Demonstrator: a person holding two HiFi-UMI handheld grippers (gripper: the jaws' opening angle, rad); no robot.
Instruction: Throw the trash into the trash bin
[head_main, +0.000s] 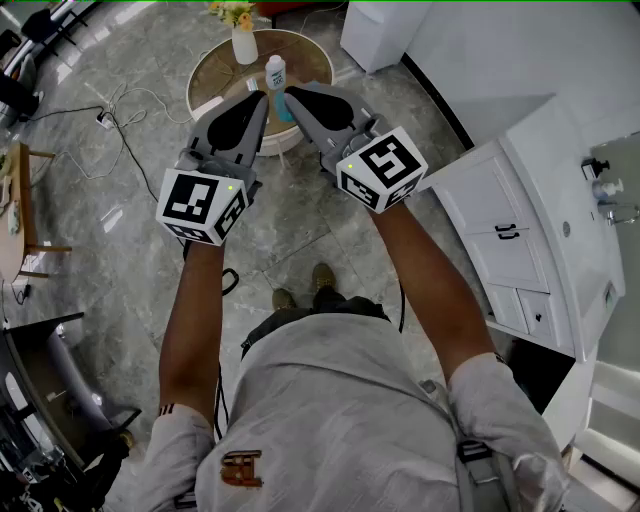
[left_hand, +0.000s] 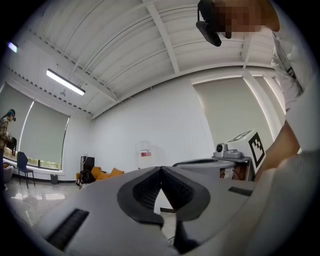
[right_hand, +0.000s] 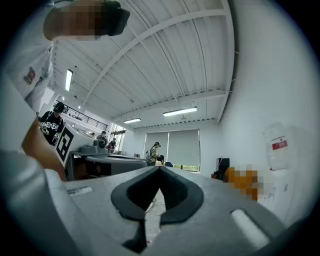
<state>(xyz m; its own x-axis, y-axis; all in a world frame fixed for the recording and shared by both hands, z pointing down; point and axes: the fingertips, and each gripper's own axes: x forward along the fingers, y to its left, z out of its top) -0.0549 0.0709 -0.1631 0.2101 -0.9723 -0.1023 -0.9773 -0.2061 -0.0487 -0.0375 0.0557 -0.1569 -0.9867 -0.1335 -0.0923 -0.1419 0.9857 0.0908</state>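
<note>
In the head view both grippers are held out side by side at about chest height, level, over the grey stone floor. The left gripper (head_main: 262, 96) (left_hand: 161, 168) is shut, tips touching, with nothing between them. The right gripper (head_main: 290, 92) (right_hand: 160, 167) is shut and empty too. Just past their tips stands a round wooden table (head_main: 215, 70) with a small white bottle with a blue label (head_main: 275, 72), a blue thing (head_main: 284, 108) partly hidden by the right gripper, and a white vase of yellow flowers (head_main: 243, 40). No trash bin shows in any view.
A white cabinet with drawers (head_main: 520, 240) and a tap (head_main: 612, 205) run along the right. Cables and a power strip (head_main: 105, 118) lie on the floor at the left, near a wooden stand (head_main: 22, 215). A white box (head_main: 385, 30) stands at the back. People (right_hand: 155, 151) stand far off by the windows.
</note>
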